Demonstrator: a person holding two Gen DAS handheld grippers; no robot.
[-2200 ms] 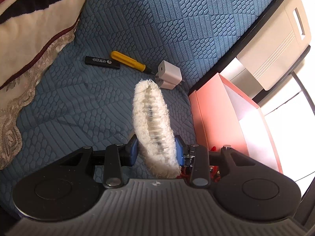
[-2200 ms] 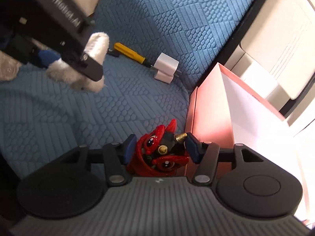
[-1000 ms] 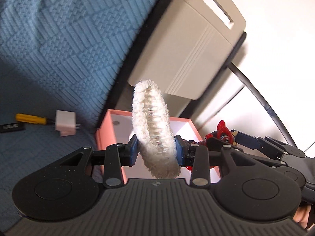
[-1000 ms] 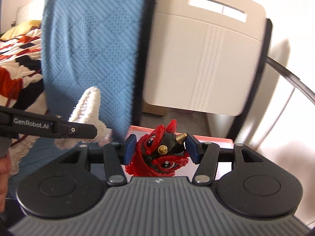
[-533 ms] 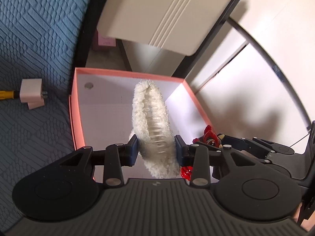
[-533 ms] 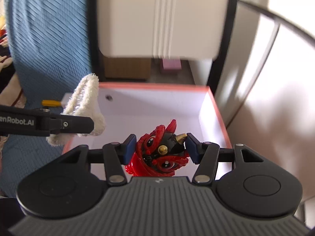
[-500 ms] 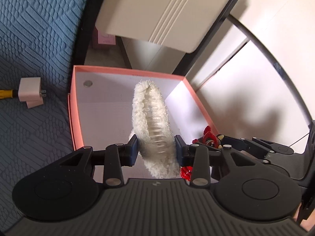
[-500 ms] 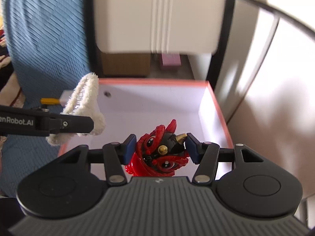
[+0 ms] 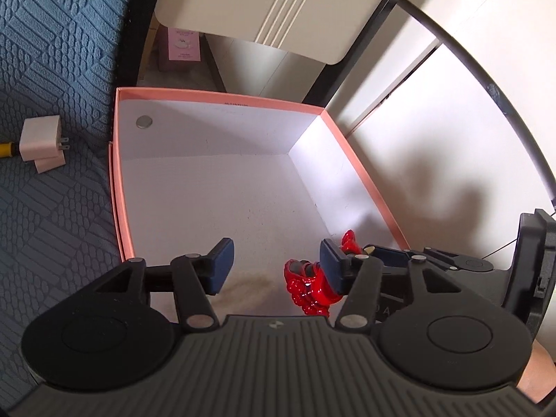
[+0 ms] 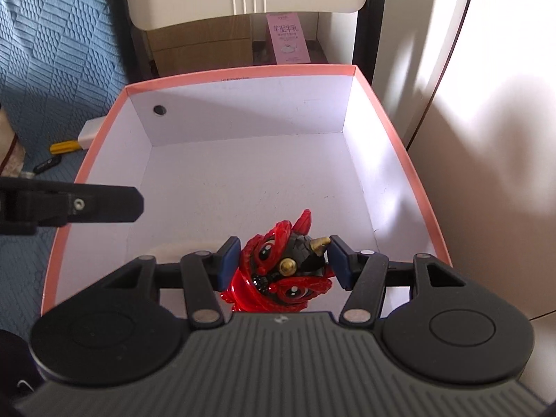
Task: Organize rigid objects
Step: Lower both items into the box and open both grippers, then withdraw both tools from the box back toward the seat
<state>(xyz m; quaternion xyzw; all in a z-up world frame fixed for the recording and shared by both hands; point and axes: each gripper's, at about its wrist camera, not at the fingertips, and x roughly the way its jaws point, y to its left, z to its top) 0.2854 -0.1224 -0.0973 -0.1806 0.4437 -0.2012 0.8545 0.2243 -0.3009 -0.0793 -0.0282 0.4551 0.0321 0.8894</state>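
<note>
A pink-rimmed box [image 9: 222,99] with a white inside lies below both grippers; it also shows in the right wrist view [image 10: 243,69]. My left gripper [image 9: 274,266] is open and empty above the box's near end; a blurred pale fluffy shape [image 9: 246,290] shows just below it. My right gripper [image 10: 283,262] is shut on a red and black lion-head figure [image 10: 278,267] and holds it over the box. The figure [image 9: 309,288] and the right gripper [image 9: 382,253] show at the right in the left wrist view. The left gripper's finger [image 10: 87,205] reaches in from the left.
A white charger [image 9: 40,142] and a yellow screwdriver handle [image 10: 64,146] lie on the blue quilted cover [image 9: 52,226] left of the box. A black stick [image 10: 47,165] lies near them. A cream chair back [image 9: 278,10] and a pink carton [image 10: 288,40] stand beyond the box.
My left gripper has opened and the white fluffy clip has dropped out of it towards the box. The right gripper still holds the figure, now lower over the box.
</note>
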